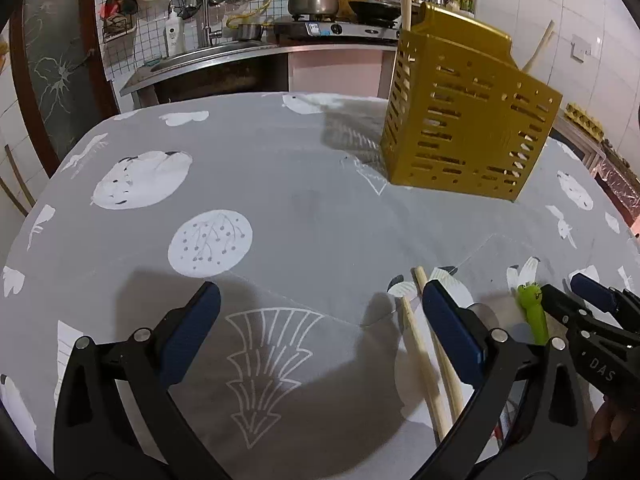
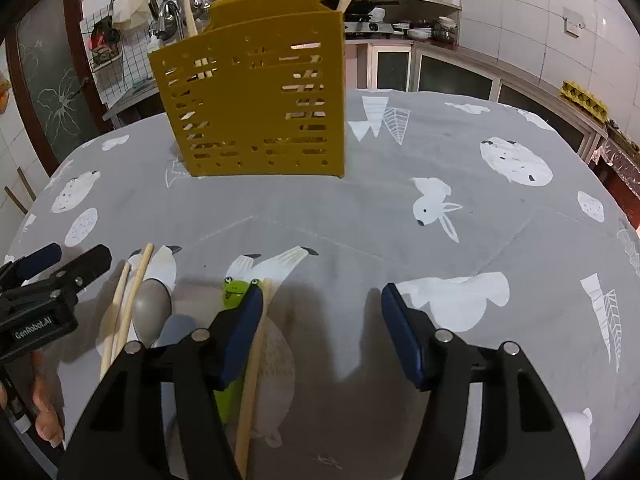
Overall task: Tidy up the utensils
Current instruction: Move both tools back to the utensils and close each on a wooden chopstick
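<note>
— Left gripper [image 1: 320, 332]? Right gripper [image 2: 320, 332]?
— Both spread wide, pinching nothing, low over table [image 2: 400, 220].
— Utensils?
— Chopsticks [image 1: 424, 360], spoon [image 2: 151, 310], frog stick [image 2: 236, 292] flat between grippers. More chopsticks upright in yellow holder [image 2: 256, 108], well beyond.

L gripper [image 1: 320, 328]: jaws stood wide apart, nothing between pads, angled down. R gripper [image 2: 320, 332]: jaws apart, empty, angled down, just beside L.
</note>
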Tool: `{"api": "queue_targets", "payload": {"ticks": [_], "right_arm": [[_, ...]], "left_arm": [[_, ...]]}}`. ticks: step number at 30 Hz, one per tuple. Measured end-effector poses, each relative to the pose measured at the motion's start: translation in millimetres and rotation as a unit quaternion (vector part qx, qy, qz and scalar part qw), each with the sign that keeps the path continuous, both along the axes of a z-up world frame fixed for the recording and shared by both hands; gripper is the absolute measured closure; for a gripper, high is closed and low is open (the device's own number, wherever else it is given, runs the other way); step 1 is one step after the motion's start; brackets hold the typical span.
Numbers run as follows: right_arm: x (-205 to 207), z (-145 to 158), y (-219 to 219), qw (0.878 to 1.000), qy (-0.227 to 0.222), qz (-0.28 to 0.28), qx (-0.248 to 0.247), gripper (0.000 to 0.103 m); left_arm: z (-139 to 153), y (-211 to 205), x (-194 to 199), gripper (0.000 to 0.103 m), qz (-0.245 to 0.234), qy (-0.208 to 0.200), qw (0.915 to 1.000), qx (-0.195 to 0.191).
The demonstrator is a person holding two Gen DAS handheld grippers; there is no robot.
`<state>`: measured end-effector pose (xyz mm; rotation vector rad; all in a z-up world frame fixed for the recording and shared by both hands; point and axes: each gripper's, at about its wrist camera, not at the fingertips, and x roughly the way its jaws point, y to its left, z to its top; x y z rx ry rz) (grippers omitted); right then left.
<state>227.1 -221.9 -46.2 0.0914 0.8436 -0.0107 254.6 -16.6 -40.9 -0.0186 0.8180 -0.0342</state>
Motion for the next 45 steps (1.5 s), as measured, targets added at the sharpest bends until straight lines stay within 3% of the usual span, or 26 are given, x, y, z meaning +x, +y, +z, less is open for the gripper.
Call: {"api": "queue_targets", "payload": {"ticks": [12, 16, 26, 32, 40, 45], "right_arm": [[-6, -4, 11, 1.000, 0.016, 0.008, -0.009, 0.053], [-4, -3, 11, 1.000, 0.017, 0.012, -0.006, 0.064], [3, -2, 14, 1.000, 0.018, 0.013, -0.004, 0.079], [6, -2, 13, 1.000, 0.017, 0.014, 0.004, 0.091], [5, 2, 8, 1.000, 0.010, 0.010, 0.018, 0.097], [2, 8, 4, 1.000, -0.001, 0.007, 0.022, 0.099]], "left_arm": [[-5, -3, 0, 0.006, -0.001, 0.011, 0.9999, 0.008], [-10, -5, 0, 0.013, -0.006, 0.025, 0.9997, 0.002], [-15, -27, -2, 0.029, -0.025, 0.046, 0.9986, 0.004], [-13, -35, -4, 0.047, -0.030, 0.047, 0.9984, 0.007], [-10, -31, 2, 0.092, -0.033, 0.053, 0.9980, -0.007], [-9, -36, 3, 0.097, -0.038, 0.052, 0.9978, -0.015]]}}
